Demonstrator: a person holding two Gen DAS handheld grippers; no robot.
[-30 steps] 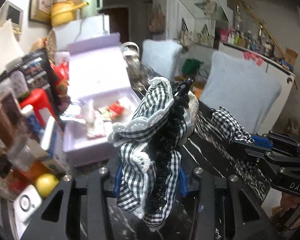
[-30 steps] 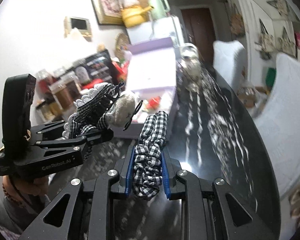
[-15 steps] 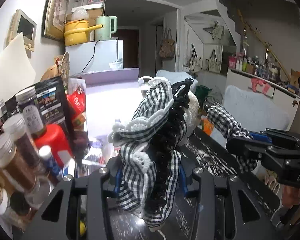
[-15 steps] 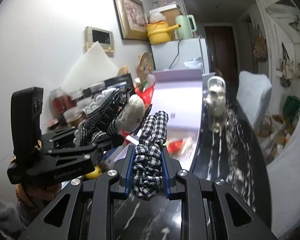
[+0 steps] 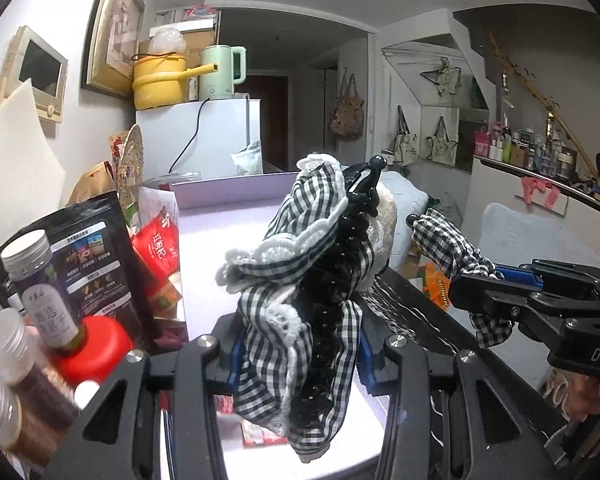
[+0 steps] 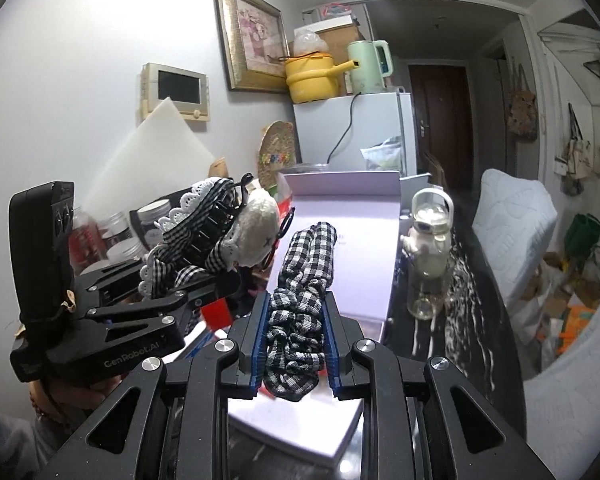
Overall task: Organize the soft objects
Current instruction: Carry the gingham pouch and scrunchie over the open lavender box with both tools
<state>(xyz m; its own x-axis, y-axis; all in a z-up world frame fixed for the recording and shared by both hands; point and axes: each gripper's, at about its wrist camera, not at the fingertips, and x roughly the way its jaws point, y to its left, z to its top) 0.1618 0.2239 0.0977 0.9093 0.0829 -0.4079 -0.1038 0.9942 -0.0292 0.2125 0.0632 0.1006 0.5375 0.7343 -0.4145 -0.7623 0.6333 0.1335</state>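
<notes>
1. Left wrist view: gingham hair claw [image 5: 300, 308], black-and-white check with white lace trim and a black toothed clip, pinched upright between the blue pads of the left gripper [image 5: 298, 354], whose jaws are closed snug on its lower half; held in the air over the lilac box [image 5: 220, 264].
2. Gingham scrunchie [image 6: 300, 300], same check, squeezed between the blue pads of the right gripper [image 6: 296, 344], jaws closed narrow on it; also above the lilac box, just right of the hair claw.
3. Lilac box: open, lid [image 6: 340, 184] standing at its far side.
4. Spice jars [image 5: 40, 276] and red cap [image 5: 94, 350]: left of the box.
5. Clear kettle-shaped bottle [image 6: 430, 248]: right of the box, on the dark table [image 6: 460, 320].
6. White fridge [image 6: 364, 132]: beyond the box, bearing a yellow pot [image 6: 312, 76] and a green kettle [image 6: 370, 66].
</notes>
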